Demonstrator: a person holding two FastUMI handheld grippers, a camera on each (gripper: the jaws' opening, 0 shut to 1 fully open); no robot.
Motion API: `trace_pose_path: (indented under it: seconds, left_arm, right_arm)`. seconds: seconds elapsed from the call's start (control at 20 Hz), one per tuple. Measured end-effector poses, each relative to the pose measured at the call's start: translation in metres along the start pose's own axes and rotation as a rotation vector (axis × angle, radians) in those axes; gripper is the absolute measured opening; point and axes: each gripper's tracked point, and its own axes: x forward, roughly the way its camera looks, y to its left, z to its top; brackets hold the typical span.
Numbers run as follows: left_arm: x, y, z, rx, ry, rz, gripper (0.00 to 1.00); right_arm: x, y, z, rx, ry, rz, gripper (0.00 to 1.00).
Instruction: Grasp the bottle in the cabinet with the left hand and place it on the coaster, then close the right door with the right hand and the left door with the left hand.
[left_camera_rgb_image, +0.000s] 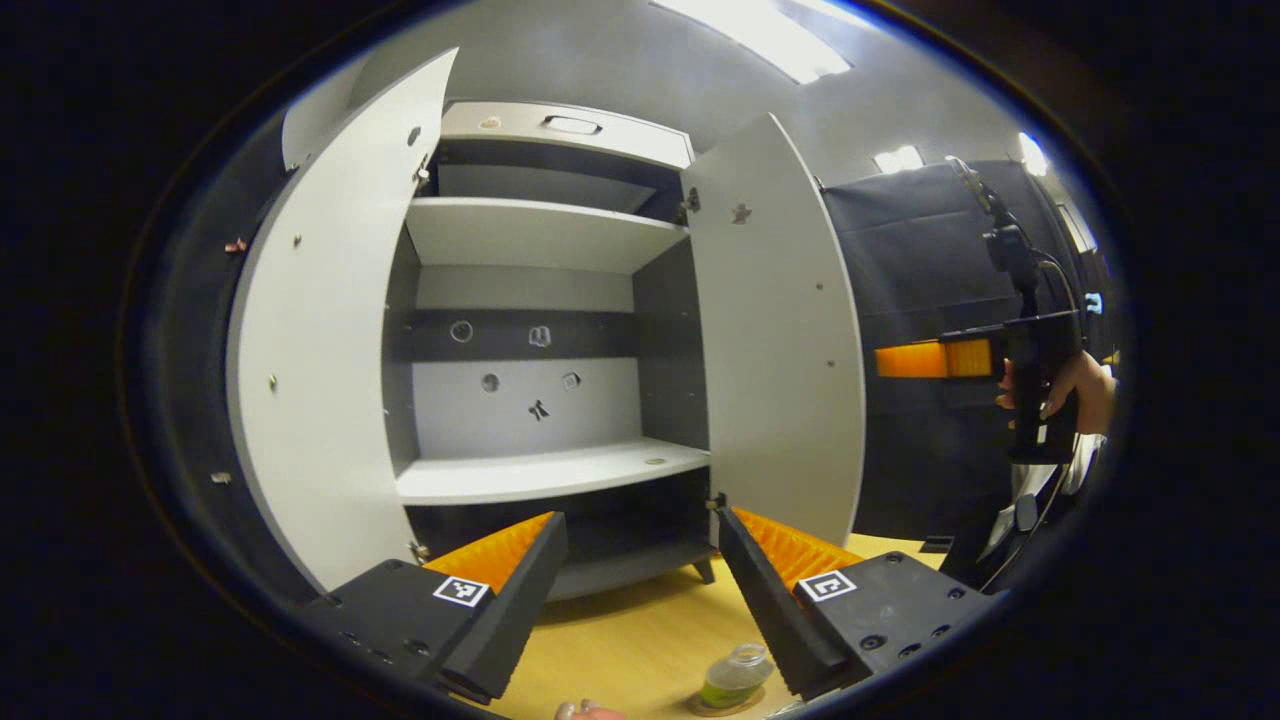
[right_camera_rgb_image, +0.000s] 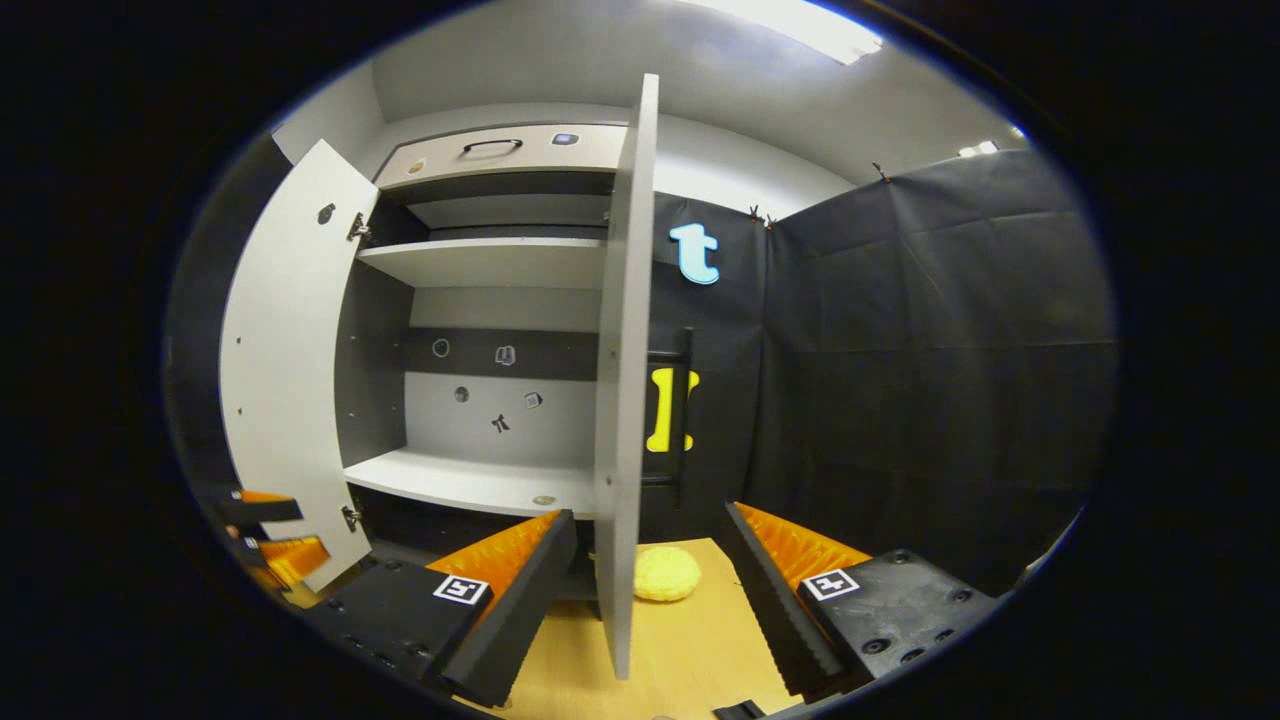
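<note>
Where the right gripper's (right_camera_rgb_image: 645, 600) view catches it, right door (right_camera_rgb_image: 622, 400) edge-on only.

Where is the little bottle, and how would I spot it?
Find the big grey cabinet with both doors open, then look down at the yellow wooden table in front of it. The bottle sits there on a round coaster, near the left gripper. It is small, clear and has green liquid inside.

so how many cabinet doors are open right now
2. The left door is swung wide on the left side of the cabinet. The right door stands open on the right side, seen nearly edge-on in the right gripper view.
</note>
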Motion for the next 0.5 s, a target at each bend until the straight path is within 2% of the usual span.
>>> trace_pose_path:
  seconds: [0.15, 0.25, 0.4, 0.5]
  left_arm:
    - [-0.015, 0.019, 0.019, -0.016, 0.032, 0.047, 0.96]
    - [-0.028, 0.029, 0.027, -0.018, 0.051, 0.090, 0.96]
    - [-0.051, 0.057, 0.040, 0.007, 0.062, 0.212, 0.96]
    - [-0.066, 0.072, 0.040, -0.021, 0.074, 0.288, 0.96]
  right_arm:
    - [0.008, -0.024, 0.006, -0.024, -0.009, 0.008, 0.98]
    - [0.017, -0.028, 0.010, -0.002, -0.016, 0.050, 0.94]
    - [0.038, -0.025, 0.011, 0.008, -0.029, 0.110, 0.98]
    - [0.047, -0.015, 0.012, 0.023, -0.034, 0.178, 0.98]
